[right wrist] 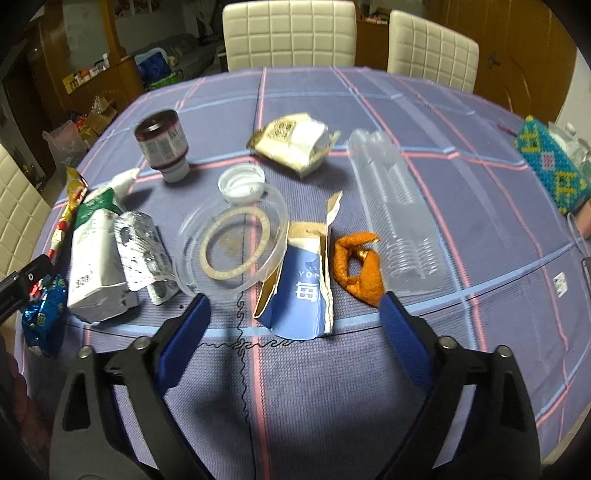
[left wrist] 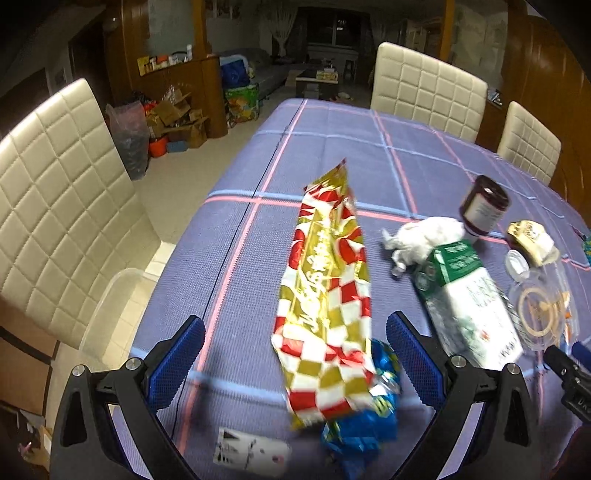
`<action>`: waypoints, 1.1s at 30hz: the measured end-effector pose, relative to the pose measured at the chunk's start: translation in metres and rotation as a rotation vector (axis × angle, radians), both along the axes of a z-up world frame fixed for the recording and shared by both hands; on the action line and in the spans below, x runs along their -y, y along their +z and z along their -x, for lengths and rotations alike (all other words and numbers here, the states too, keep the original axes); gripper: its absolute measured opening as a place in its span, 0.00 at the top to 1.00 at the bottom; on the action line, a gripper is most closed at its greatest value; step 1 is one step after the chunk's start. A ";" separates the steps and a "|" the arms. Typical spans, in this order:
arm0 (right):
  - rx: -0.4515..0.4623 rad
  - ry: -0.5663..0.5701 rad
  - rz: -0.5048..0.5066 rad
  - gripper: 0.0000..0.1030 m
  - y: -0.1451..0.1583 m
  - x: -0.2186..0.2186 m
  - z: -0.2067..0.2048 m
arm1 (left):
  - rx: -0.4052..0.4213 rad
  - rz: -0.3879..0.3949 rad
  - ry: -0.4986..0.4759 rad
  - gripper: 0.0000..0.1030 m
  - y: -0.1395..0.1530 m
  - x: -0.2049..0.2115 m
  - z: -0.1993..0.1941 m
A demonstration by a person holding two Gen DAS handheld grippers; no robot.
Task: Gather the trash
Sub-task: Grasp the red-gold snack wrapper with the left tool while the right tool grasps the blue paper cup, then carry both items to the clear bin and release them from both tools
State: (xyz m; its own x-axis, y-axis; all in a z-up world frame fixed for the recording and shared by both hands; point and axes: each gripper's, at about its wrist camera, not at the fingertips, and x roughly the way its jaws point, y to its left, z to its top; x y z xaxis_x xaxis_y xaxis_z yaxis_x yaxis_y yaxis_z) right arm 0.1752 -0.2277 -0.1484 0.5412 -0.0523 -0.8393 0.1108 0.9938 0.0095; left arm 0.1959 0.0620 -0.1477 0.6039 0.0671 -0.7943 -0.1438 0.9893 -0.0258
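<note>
Trash lies on the checked purple tablecloth (left wrist: 258,236). My left gripper (left wrist: 295,354) is open, its jaws either side of a long red, white and gold wrapper (left wrist: 327,291) lying over a blue foil wrapper (left wrist: 364,424). My right gripper (right wrist: 295,321) is open just before a torn blue paper cup (right wrist: 299,288), with orange peel (right wrist: 360,266) beside its right finger. A green-white carton (right wrist: 96,266), a foil blister pack (right wrist: 142,254), a clear round lid (right wrist: 232,247), a white cap (right wrist: 242,182), a dark jar (right wrist: 162,144), a crumpled pouch (right wrist: 295,142) and a clear plastic tray (right wrist: 399,214) lie around.
Cream padded chairs stand at the far side (right wrist: 290,35) and to the left (left wrist: 62,199). A beaded box (right wrist: 554,170) sits at the right table edge. A white card (left wrist: 251,452) lies near the front edge. Crumpled tissue (left wrist: 424,236) lies by the jar.
</note>
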 end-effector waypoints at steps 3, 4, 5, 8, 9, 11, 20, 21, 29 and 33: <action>-0.035 -0.004 -0.014 0.32 -0.011 0.003 -0.007 | -0.028 0.019 0.005 0.07 -0.008 -0.004 -0.008; -0.024 -0.005 -0.019 0.35 -0.011 0.001 -0.008 | -0.038 0.025 0.006 0.07 -0.011 -0.006 -0.011; -0.018 -0.006 -0.022 0.40 -0.012 0.001 -0.009 | -0.050 0.035 0.007 0.07 -0.014 -0.008 -0.014; 0.013 -0.013 -0.005 0.59 -0.012 0.001 -0.012 | -0.050 0.049 0.008 0.07 -0.016 -0.010 -0.017; 0.020 -0.013 -0.008 0.62 -0.012 0.001 -0.012 | -0.051 0.054 0.008 0.07 -0.016 -0.010 -0.018; 0.031 -0.011 -0.001 0.64 -0.011 0.001 -0.012 | -0.046 0.047 0.007 0.11 -0.016 -0.009 -0.018; 0.041 -0.027 -0.009 0.67 -0.007 0.000 -0.006 | 0.008 0.030 -0.013 0.76 -0.002 -0.004 -0.006; 0.046 -0.029 -0.006 0.67 -0.005 0.001 -0.004 | 0.008 0.038 -0.017 0.78 -0.001 -0.004 -0.004; 0.109 -0.029 -0.006 0.67 0.018 -0.001 0.024 | 0.053 0.039 -0.033 0.80 0.018 -0.001 0.027; 0.135 0.004 -0.009 0.67 0.031 -0.012 0.039 | 0.080 0.036 -0.028 0.80 0.030 -0.005 0.047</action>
